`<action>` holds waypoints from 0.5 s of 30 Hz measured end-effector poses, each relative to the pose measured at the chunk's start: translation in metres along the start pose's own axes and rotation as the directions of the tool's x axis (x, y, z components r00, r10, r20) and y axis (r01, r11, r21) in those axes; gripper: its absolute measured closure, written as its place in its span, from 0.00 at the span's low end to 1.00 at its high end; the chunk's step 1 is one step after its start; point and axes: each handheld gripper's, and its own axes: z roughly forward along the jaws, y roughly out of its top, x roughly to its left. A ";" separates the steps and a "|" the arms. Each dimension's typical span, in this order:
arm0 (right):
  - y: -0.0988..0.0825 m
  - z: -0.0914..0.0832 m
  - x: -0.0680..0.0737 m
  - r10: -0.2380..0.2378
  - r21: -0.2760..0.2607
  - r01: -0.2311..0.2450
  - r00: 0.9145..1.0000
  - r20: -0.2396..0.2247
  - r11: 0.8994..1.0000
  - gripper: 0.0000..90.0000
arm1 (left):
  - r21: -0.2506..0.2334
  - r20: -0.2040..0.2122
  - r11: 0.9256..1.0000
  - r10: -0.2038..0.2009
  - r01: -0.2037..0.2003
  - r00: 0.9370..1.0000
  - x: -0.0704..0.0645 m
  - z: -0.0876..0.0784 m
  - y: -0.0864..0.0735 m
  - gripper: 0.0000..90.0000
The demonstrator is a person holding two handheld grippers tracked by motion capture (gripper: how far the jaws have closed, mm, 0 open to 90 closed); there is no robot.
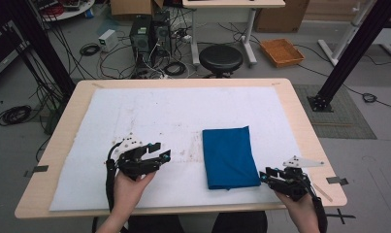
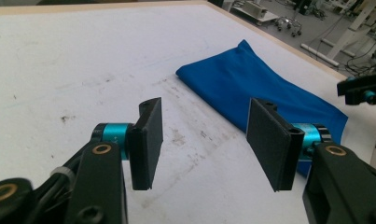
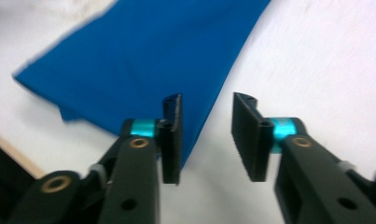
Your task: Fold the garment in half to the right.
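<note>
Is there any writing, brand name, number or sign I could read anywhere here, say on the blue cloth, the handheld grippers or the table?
None can be read.
Blue cloth: plain, no label showing.
Left gripper and right gripper: black jaws, no markings.
White table cover: scuffs and stains, no text.
Computer towers on the floor: too small to read anything.

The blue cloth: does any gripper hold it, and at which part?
Nothing is held. Both the left gripper and right gripper are open beside the blue cloth.
</note>
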 end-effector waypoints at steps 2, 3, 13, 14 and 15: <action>0.008 -0.004 -0.005 -0.012 -0.051 0.014 1.000 0.021 0.999 0.61 | -0.003 0.001 1.000 0.016 -0.016 1.000 0.003 -0.003 0.003 0.48; 0.012 -0.006 -0.008 -0.013 -0.070 0.015 1.000 0.023 0.997 0.59 | -0.009 -0.005 1.000 0.027 -0.027 1.000 0.004 -0.005 0.004 0.48; 0.061 -0.004 -0.031 -0.007 -0.212 0.025 0.996 0.084 0.977 0.47 | -0.025 -0.084 0.989 0.143 -0.145 0.986 0.028 -0.026 0.012 0.45; 0.063 -0.002 -0.032 -0.007 -0.217 0.027 0.996 0.091 0.976 0.47 | -0.028 -0.099 0.988 0.147 -0.150 0.984 0.030 -0.028 0.012 0.45; 0.064 0.001 -0.033 -0.006 -0.222 0.026 0.996 0.090 0.975 0.47 | -0.032 -0.111 0.987 0.155 -0.160 0.982 0.032 -0.030 0.011 0.45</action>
